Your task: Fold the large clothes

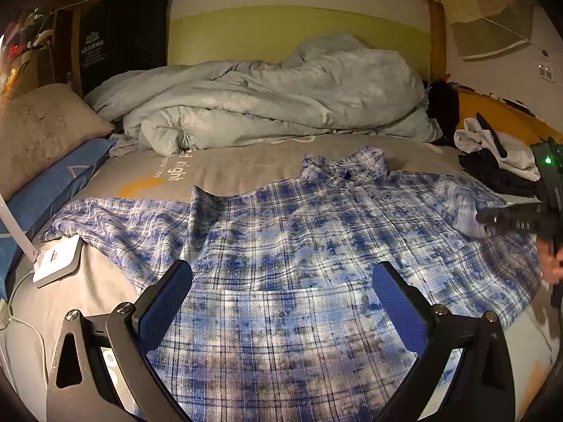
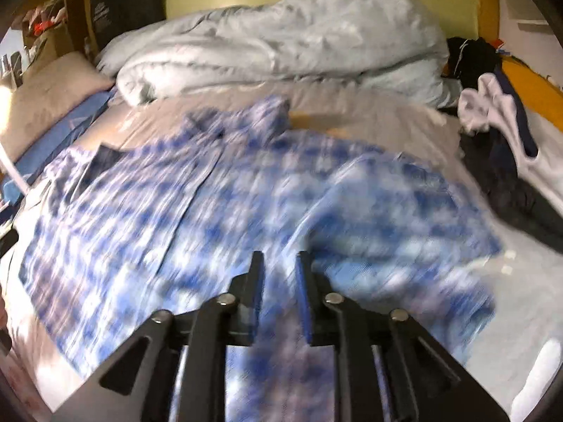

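- Plaid shirt [image 1: 299, 232] spread flat, front up, on grey bed sheet [image 1: 225, 168], collar toward crumpled duvet [image 1: 274, 95].
- Left gripper [image 1: 281, 302] released, jaws wide apart above shirt's lower part; cloth seen between them, untouched.
- Right gripper [image 2: 279, 281] narrowly parted, nothing grasped, over shirt's folded-in sleeve [image 2: 369, 211]; view blurred.
- Pile of clothes [image 1: 492, 154] beside shirt.

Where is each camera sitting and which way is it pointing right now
Left wrist: on the left gripper, jaws wide, facing across the plaid shirt toward the quilt; the right gripper and a hand show at the right edge.
Right wrist: on the right gripper, jaws narrowly apart, tilted down over the shirt, blurred.
Shared: shirt, quilt, clothes pile.
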Available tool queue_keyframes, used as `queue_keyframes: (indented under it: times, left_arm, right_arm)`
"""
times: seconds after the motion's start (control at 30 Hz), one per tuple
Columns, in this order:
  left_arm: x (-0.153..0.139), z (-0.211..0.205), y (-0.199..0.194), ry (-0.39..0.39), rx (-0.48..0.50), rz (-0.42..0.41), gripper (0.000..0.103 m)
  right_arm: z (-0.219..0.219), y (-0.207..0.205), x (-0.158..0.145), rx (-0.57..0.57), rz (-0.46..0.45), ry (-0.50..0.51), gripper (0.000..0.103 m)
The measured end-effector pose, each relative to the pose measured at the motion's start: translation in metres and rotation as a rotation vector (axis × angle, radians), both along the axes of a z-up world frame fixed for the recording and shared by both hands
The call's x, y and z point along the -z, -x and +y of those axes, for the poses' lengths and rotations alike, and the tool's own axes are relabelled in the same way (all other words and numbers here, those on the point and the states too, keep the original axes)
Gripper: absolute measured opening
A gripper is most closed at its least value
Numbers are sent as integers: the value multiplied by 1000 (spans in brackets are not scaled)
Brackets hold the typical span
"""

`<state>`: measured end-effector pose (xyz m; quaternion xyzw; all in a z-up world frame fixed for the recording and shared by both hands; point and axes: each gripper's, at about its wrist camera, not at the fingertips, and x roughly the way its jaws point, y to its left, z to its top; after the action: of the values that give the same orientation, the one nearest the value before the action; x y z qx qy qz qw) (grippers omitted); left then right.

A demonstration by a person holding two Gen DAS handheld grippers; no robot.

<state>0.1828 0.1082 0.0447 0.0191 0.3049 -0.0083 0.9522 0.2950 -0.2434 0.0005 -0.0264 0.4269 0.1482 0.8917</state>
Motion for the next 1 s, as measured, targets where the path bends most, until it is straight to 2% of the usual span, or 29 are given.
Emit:
queue_keyframes:
  times: [0.07, 0.1, 0.27, 0.33, 0.47, 0.6, 0.8, 0.87, 0.97, 1.0]
  left_arm:
    - [0, 0, 2, 1, 2, 0, 102]
    - [0, 0, 2, 5, 1, 1, 102]
    - [0, 0, 3, 28, 3, 11, 102]
    - [2, -1, 3, 16, 2, 11, 102]
    - [8, -1, 0, -1, -3, 26, 102]
    - [18, -3, -6, -5, 0, 53, 102]
    - [32, -4, -14, -22, -7, 87, 102]
    - [36, -2, -16, -22, -10, 95, 102]
    - [39, 0, -16, -28, -17, 99, 102]
    - [40, 0, -17, -30, -19, 101, 102]
  right_arm:
    - [-5, 13, -9, 9, -15, -51, 42]
    - [-9, 15, -15, 17, -27, -70, 44]
    - [-59, 19, -46, 156, -117, -133, 48]
    - [-86, 8, -50, 241, -112, -154, 48]
    - [-144, -17, -34, 421, -73, -157, 48]
    - [-182, -37, -6, 524, 30, -189, 48]
    - [-204, -61, 33, 563, 96, -203, 49]
    - [-212, -69, 40, 567, 82, -252, 50]
    - [-215, -82, 44, 535, 52, -255, 50]
    - [-211, -84, 47, 531, 50, -224, 43]
